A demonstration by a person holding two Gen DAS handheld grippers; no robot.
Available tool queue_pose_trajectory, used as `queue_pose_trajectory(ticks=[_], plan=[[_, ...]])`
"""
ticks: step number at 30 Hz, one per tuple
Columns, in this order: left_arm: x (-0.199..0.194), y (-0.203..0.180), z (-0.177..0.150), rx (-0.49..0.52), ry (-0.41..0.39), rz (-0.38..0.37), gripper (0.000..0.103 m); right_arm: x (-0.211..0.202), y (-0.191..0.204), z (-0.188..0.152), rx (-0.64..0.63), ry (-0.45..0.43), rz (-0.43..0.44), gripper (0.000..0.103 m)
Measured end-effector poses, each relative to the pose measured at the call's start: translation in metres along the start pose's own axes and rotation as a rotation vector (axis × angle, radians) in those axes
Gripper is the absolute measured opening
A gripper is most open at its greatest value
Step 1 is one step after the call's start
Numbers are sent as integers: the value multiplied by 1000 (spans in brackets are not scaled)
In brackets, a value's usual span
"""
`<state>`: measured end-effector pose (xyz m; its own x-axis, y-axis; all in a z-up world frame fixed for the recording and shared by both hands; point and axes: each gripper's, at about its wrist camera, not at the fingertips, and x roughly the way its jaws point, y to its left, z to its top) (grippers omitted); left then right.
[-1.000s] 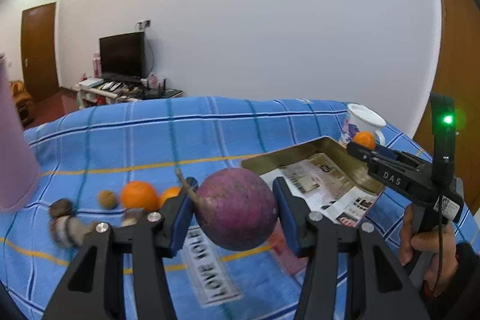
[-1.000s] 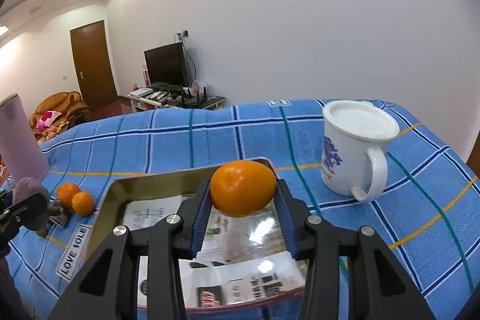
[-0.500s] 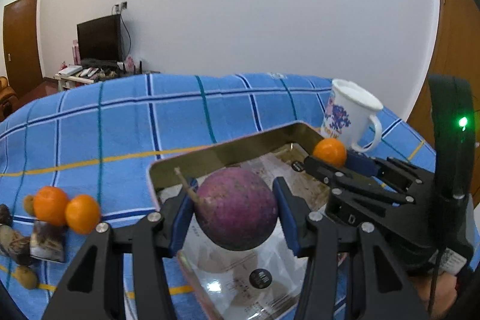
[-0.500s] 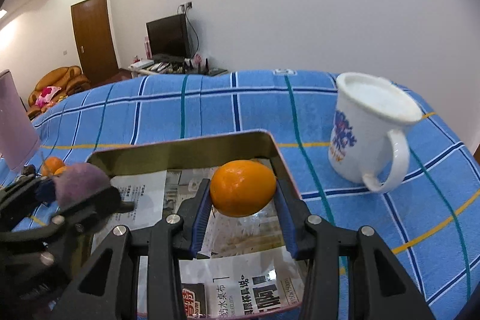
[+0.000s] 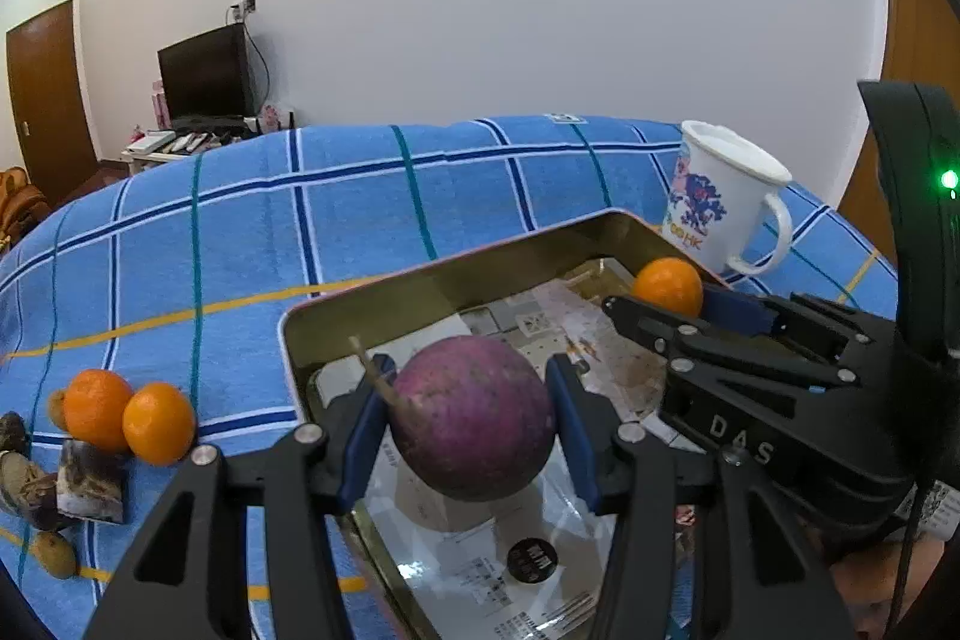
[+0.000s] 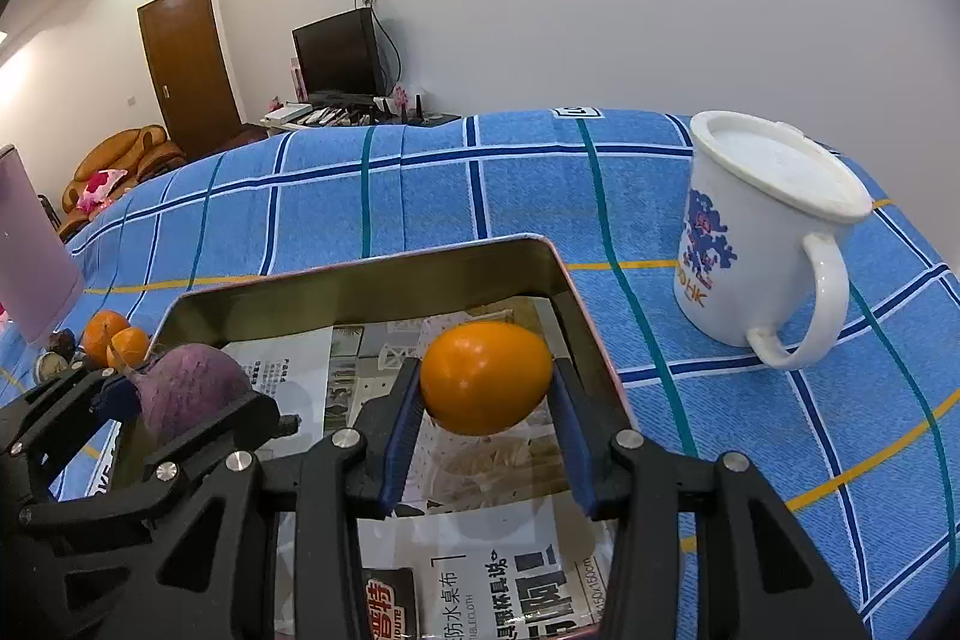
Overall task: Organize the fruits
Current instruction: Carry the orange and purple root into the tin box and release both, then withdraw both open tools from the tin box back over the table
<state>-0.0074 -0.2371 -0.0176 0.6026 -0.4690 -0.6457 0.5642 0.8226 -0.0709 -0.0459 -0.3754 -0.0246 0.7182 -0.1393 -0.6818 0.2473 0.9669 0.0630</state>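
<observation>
My left gripper [image 5: 468, 430] is shut on a round purple fruit [image 5: 474, 415] with a stem and holds it above the left part of a gold metal tray [image 5: 420, 289] lined with printed paper. My right gripper [image 6: 483, 418] is shut on an orange [image 6: 486, 376] above the tray's [image 6: 360, 280] far right corner. In the left wrist view the right gripper [image 5: 672, 301] and its orange [image 5: 667, 285] show at the right. In the right wrist view the left gripper [image 6: 129, 391] with the purple fruit [image 6: 192, 391] shows at the left.
Two oranges [image 5: 129, 418] and several small brown fruits [image 5: 30, 478] lie on the blue checked cloth [image 5: 360, 220] left of the tray. A white lidded mug [image 6: 762, 232] stands right of the tray. A pink container [image 6: 30, 256] stands at the far left.
Both grippers have moved a little further over the tray with their fruits still held. The left gripper has gone from beside the loose oranges to over the tray.
</observation>
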Motion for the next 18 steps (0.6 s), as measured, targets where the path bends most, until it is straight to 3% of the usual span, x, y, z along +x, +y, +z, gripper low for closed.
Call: queue_pose_trajectory(ticks=[2, 6, 10, 14, 15, 18], plan=[[-2, 0, 0, -2, -15, 7, 56, 0, -1, 0, 6, -1, 9, 45], [-9, 5, 0, -13, -43, 43, 73, -2, -5, 1, 34, -11, 26, 49], [-17, 7, 0, -17, -73, 47, 82, -5, -9, 1, 61, -24, 49, 50], [-33, 7, 2, -3, -156, 70, 99, -13, -15, 1, 103, -67, 86, 55], [-37, 7, 2, -5, -178, 74, 103, -15, -16, 1, 112, -77, 89, 63], [-44, 10, 2, -12, -213, 85, 103, -23, -18, 1, 128, -137, 93, 73]])
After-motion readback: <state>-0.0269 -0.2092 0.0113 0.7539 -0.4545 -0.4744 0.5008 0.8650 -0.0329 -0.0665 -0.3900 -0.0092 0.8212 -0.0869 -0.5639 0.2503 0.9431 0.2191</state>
